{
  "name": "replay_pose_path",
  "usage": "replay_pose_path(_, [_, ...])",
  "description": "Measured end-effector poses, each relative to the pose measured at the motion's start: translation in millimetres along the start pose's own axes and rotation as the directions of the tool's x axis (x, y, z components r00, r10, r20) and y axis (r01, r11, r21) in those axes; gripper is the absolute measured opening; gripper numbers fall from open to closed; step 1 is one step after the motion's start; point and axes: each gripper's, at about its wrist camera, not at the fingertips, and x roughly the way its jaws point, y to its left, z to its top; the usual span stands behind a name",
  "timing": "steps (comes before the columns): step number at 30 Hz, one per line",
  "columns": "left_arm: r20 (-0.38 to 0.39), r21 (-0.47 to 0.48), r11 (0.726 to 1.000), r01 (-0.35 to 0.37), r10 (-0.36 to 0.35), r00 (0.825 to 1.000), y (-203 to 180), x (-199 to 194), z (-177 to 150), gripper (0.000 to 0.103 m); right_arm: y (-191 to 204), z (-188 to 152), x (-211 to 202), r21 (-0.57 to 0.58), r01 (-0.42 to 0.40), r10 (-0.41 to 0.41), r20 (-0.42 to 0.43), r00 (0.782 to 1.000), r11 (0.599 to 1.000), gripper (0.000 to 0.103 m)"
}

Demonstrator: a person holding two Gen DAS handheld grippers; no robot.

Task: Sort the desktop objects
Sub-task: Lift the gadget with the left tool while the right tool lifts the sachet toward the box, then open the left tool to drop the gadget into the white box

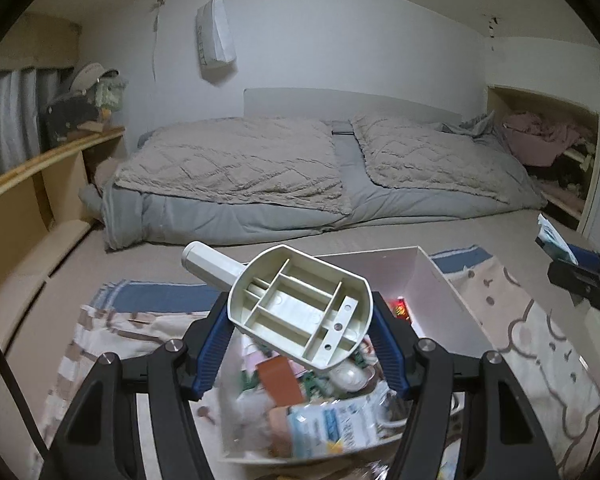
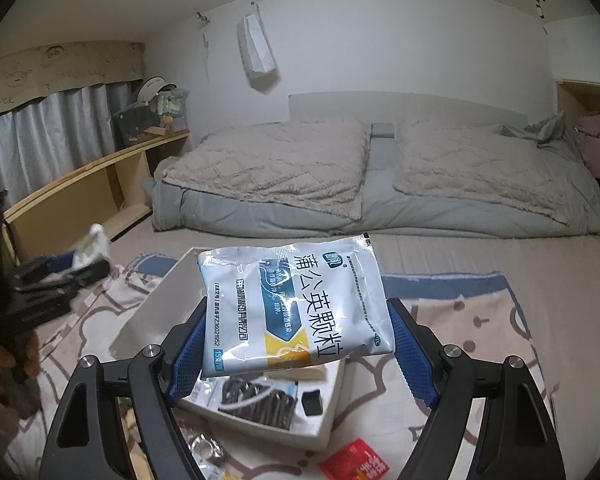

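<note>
L claw (image 1: 300, 344) clamped on cream plastic scoop (image 1: 296, 312) above white box (image 1: 440, 292), R claw (image 2: 296, 356) clamped on white sachet (image 2: 296, 304) above patterned blanket (image 2: 480, 320).

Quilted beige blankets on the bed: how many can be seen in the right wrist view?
2. One quilted beige blanket covers the left half of the bed; the other covers the right half, a grey strip between them.

1. Cream plastic scoop (image 1: 298, 312), ribbed underside.
2. White-and-blue sachet (image 2: 296, 306), black lettering, yellow corner at 6 o'clock.
3. Beige quilted blankets (image 2: 380, 168) over grey bedding.
4. Red packet (image 2: 356, 464) at 5 o'clock.
</note>
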Motion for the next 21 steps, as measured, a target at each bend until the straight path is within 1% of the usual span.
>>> replay_pose_path(5, [-0.033, -0.065, 0.998, 0.005, -0.007, 0.999, -7, 31, -3, 0.065, 6, 8, 8, -0.002, 0.008, -0.008, -0.026, 1.000, 1.000, 0.083])
replay_pose_path(8, [-0.071, -0.102, 0.995, 0.006, -0.014, 0.997, -8, 52, -9, 0.065, 8, 11, 15, 0.010, 0.013, -0.013, -0.051, 0.999, 1.000, 0.083])
replay_pose_path(13, [-0.123, -0.130, 0.991, 0.010, -0.026, 0.992, -12, 82, -15, 0.065, 11, 12, 28, 0.036, 0.026, -0.022, -0.093, 0.995, 0.999, 0.083])
replay_pose_path(17, [-0.166, -0.153, 0.988, 0.018, -0.044, 0.985, -14, 104, -17, 0.065, 13, 6, 36, 0.071, 0.029, -0.019, -0.128, 0.992, 0.997, 0.083])
replay_pose_path(21, [-0.183, -0.178, 0.984, 0.018, -0.051, 0.982, -12, 119, -14, 0.065, 14, -5, 38, 0.086, 0.030, -0.017, -0.153, 0.988, 0.996, 0.083])
